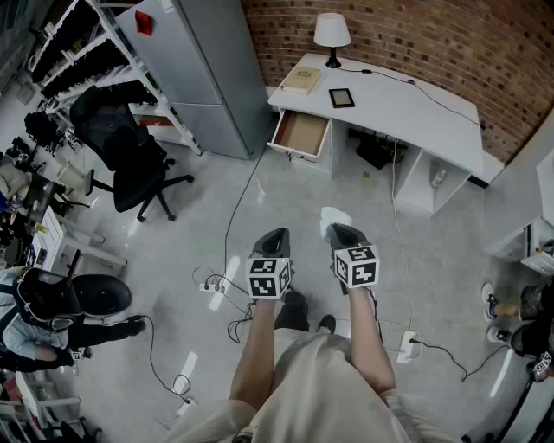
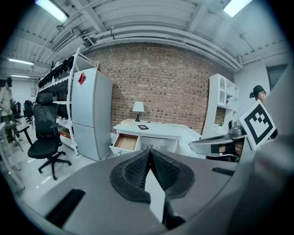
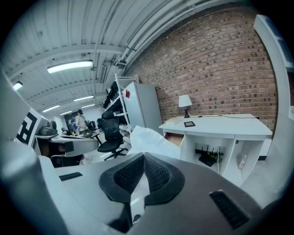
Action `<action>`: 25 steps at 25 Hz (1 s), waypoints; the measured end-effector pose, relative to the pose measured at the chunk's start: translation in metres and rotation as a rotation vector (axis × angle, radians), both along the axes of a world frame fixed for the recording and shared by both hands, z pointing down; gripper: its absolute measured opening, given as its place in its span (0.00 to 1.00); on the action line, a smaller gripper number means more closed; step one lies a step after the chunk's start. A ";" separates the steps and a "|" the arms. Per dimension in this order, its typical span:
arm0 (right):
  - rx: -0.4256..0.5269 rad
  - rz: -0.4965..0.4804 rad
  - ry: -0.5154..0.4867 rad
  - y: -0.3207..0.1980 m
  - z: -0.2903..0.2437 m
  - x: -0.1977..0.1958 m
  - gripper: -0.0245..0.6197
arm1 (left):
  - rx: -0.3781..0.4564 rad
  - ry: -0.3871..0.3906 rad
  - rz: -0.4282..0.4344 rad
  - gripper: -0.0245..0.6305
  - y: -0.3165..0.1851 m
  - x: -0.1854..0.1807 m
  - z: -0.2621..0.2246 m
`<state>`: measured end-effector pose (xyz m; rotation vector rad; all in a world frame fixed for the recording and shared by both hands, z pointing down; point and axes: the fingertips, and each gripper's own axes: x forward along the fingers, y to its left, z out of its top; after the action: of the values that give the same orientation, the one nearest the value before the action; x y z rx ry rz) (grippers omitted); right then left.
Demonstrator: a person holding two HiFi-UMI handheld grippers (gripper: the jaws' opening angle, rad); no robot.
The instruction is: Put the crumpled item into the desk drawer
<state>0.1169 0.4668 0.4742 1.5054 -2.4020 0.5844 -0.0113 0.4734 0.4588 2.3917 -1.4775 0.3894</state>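
Right gripper (image 3: 143, 155): jaws pressed together, pinching the crumpled white item (image 3: 149, 137), which bulges just past the tips. Left gripper (image 2: 149, 151): jaws pressed together on themselves. Both grippers are held side by side over the floor (image 1: 437, 260). The drawer (image 1: 300, 132) is open, well ahead and slightly left, in the table (image 1: 407, 108).

No writing reads anywhere. The cubes (image 1: 269, 278) on the left gripper (image 1: 276, 236) and right gripper (image 1: 339, 231) show only square patterns. The red tag (image 1: 144, 23) on the fridge (image 1: 203, 78) is too small.
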 end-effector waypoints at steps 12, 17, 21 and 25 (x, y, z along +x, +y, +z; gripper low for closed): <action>0.041 0.008 0.005 0.002 -0.017 0.007 0.08 | 0.022 -0.011 0.025 0.06 0.006 0.006 -0.006; 0.068 0.075 -0.029 -0.008 -0.024 0.019 0.08 | 0.004 0.026 0.014 0.06 -0.014 -0.003 -0.002; 0.058 0.088 -0.010 -0.026 -0.016 0.030 0.08 | -0.037 0.037 -0.018 0.06 -0.045 -0.015 0.017; 0.035 0.130 -0.022 -0.052 -0.009 0.043 0.08 | -0.035 0.059 -0.017 0.06 -0.089 -0.017 0.013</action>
<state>0.1602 0.4146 0.4651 1.6886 -2.3548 0.5925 -0.0279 0.3845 0.4718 2.3420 -1.4519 0.3345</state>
